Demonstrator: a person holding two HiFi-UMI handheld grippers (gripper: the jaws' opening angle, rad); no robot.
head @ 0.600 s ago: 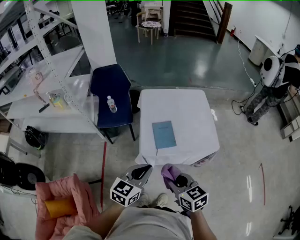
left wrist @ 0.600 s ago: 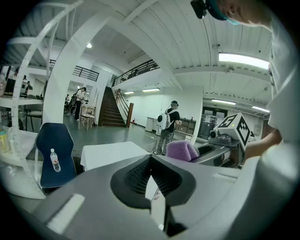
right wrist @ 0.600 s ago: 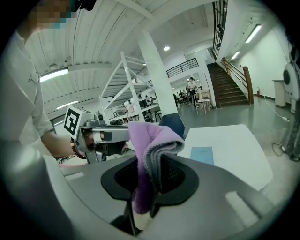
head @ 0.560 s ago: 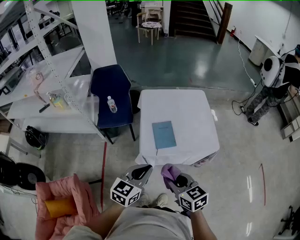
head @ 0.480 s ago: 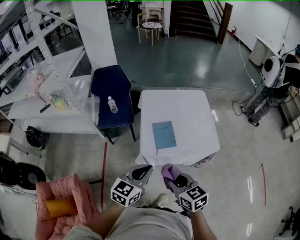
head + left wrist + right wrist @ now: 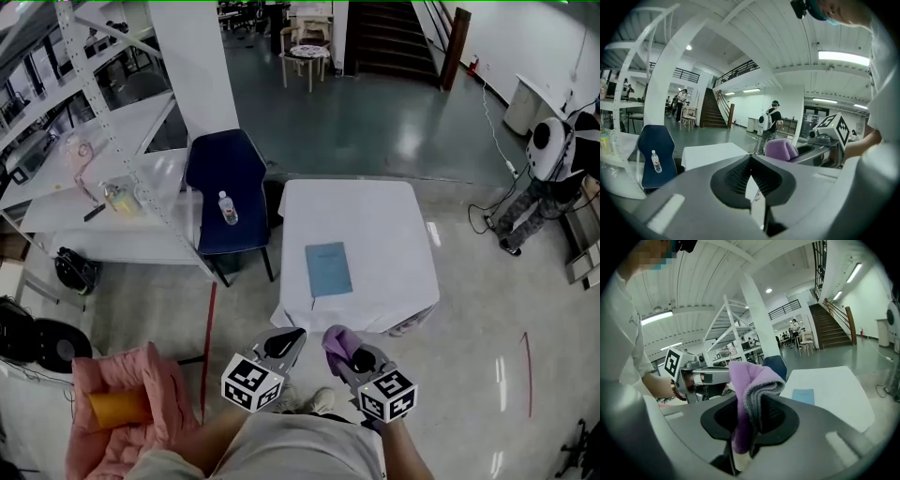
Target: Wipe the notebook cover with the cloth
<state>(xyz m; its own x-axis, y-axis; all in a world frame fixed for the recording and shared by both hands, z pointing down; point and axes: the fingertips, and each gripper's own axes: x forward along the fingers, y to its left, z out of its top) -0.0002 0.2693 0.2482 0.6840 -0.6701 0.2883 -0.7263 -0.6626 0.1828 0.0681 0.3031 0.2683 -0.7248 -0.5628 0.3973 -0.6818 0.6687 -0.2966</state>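
Observation:
A blue notebook (image 6: pixel 328 269) lies flat near the front edge of the white-covered table (image 6: pixel 375 225); it shows small in the right gripper view as the notebook (image 6: pixel 803 396). My right gripper (image 6: pixel 347 354) is shut on a folded purple cloth (image 6: pixel 336 340), and that cloth (image 6: pixel 749 394) stands up between its jaws. My left gripper (image 6: pixel 287 337) is shut with nothing in it, jaws meeting in a thin seam (image 6: pixel 751 161). Both grippers hang close to my body, well short of the table and off the notebook.
A dark blue chair (image 6: pixel 225 192) with a small water bottle (image 6: pixel 226 207) stands left of the table. White shelving (image 6: pixel 84 159) runs along the left. A pink padded seat with an orange roll (image 6: pixel 122 408) is at lower left. A person with a backpack (image 6: pixel 553 159) stands at far right.
Both grippers stay where they were, the cloth still in the right one. Only the head view has shifted slightly.

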